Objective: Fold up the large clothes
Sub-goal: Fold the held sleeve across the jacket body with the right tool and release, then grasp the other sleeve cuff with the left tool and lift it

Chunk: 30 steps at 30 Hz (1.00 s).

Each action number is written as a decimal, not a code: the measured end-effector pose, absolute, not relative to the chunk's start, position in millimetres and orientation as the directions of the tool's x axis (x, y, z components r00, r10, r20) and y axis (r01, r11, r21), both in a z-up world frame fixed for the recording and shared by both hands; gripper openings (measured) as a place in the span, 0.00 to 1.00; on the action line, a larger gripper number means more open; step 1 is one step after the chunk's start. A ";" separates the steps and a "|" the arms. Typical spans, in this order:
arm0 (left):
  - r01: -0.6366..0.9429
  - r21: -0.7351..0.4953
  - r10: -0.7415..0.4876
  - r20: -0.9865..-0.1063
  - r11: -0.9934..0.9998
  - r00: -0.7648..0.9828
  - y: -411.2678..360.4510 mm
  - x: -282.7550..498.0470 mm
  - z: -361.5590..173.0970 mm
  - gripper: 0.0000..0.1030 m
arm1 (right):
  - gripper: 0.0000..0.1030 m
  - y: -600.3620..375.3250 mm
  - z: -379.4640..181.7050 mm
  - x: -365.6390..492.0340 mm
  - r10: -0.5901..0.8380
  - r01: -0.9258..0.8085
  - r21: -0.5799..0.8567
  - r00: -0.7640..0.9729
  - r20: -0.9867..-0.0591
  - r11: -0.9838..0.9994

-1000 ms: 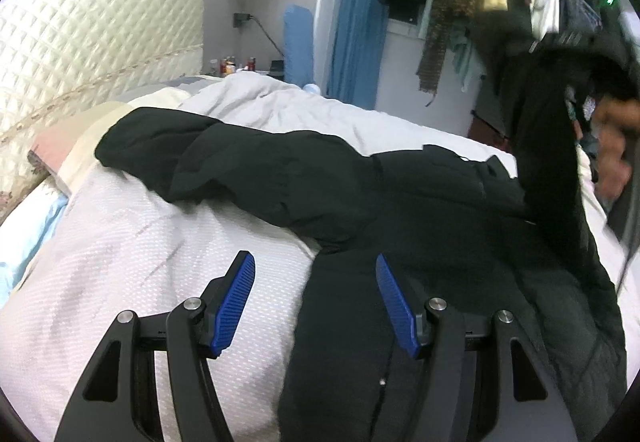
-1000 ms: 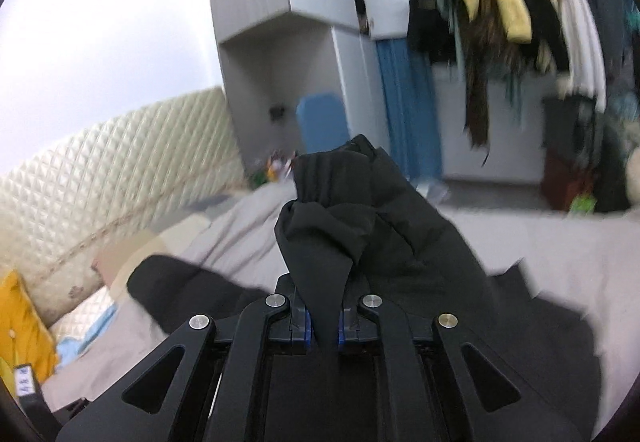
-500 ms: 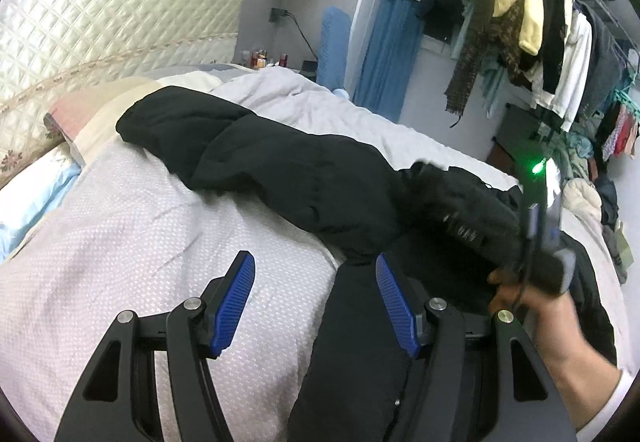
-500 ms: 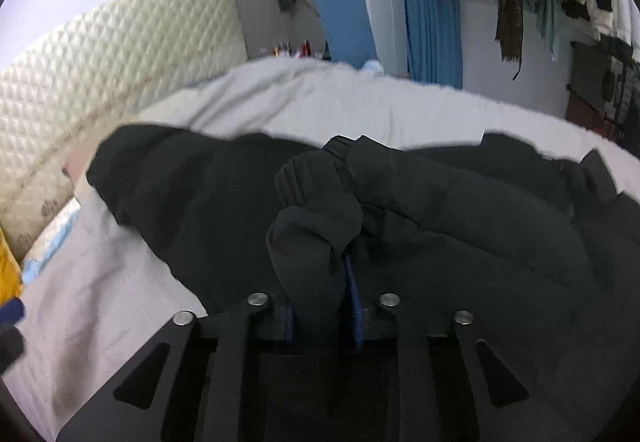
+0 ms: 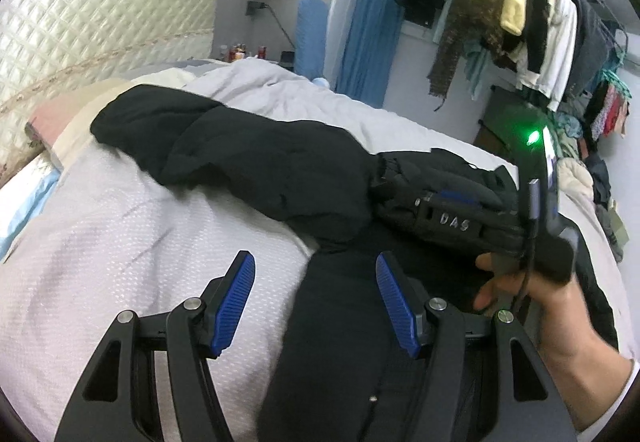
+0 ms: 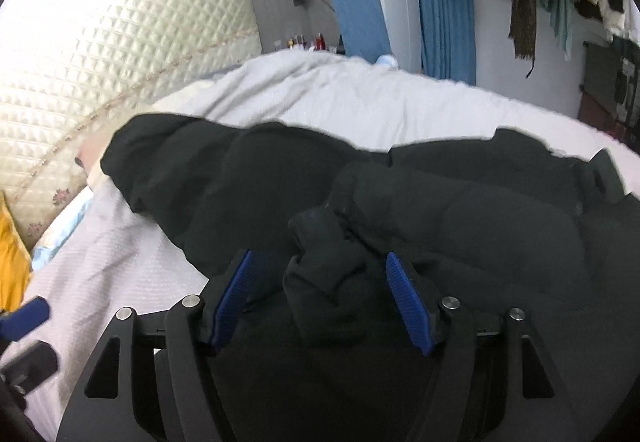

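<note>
Black jacket (image 5: 280, 178) spread across the bed (image 5: 132, 242), one sleeve (image 5: 168, 130) stretched out toward the quilted headboard (image 5: 80, 22), the other sleeve (image 6: 460, 210) folded inward over the body. Cuff (image 6: 324, 274) of that folded sleeve lying bunched between the blue pads (image 6: 408, 302) of the right tool (image 6: 320, 298), pads spread wide and clear of the cloth on both sides: released, probably to leave the sleeve resting where it was laid. Right tool low over the jacket's middle, held by a bare hand (image 5: 532, 298).

Left tool (image 5: 312, 298) likewise spread apart, gripping nothing, poised over the near edge of the jacket where black fabric meets the white cover. Likely waiting there to take the hem or the outstretched sleeve next. Judged partway along: one sleeve in, one still out. Puffy fabric apt to spring back, so the folded sleeve may slide off once disturbed.
</note>
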<state>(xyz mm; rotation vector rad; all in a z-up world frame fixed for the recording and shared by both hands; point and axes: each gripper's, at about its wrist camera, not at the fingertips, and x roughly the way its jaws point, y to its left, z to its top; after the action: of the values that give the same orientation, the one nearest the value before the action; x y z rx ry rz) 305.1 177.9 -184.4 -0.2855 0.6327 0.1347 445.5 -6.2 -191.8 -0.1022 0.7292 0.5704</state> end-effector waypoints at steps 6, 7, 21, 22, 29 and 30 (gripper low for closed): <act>-0.151 -0.171 0.024 -0.582 0.974 0.813 146.8 301.9 -173.7 0.62 | 0.65 -48.9 -146.7 424.1 0.423 -0.472 0.088 0.676 -0.603 0.877; -0.145 -0.169 0.021 -0.578 0.975 0.816 143.3 300.8 -171.7 0.62 | 0.65 -58.7 -138.0 419.3 0.418 -0.462 0.084 0.691 -0.590 0.883; -0.065 -0.093 0.006 -0.530 0.993 0.848 96.9 266.6 -144.7 0.62 | 0.65 -197.0 -61.4 322.8 0.318 -0.312 0.088 0.839 -0.442 0.946; -0.055 -0.083 0.003 -0.528 0.995 0.849 92.9 262.6 -144.2 0.62 | 0.66 -203.3 -60.1 316.7 0.314 -0.306 0.091 0.843 -0.436 0.948; -0.020 -0.087 -0.027 -0.500 0.996 0.865 75.4 244.3 -136.1 0.62 | 0.72 -240.1 -58.7 260.3 0.263 -0.262 0.062 0.867 -0.424 0.963; -0.022 -0.078 -0.019 -0.497 0.997 0.867 73.0 242.6 -135.9 0.62 | 0.72 -245.0 -59.4 255.2 0.264 -0.257 0.076 0.864 -0.428 0.963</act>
<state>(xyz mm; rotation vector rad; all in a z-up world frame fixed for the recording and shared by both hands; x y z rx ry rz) 242.6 73.0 -135.9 -0.0822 0.5211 0.0016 255.2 -245.0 -59.4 0.0170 0.4512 0.2731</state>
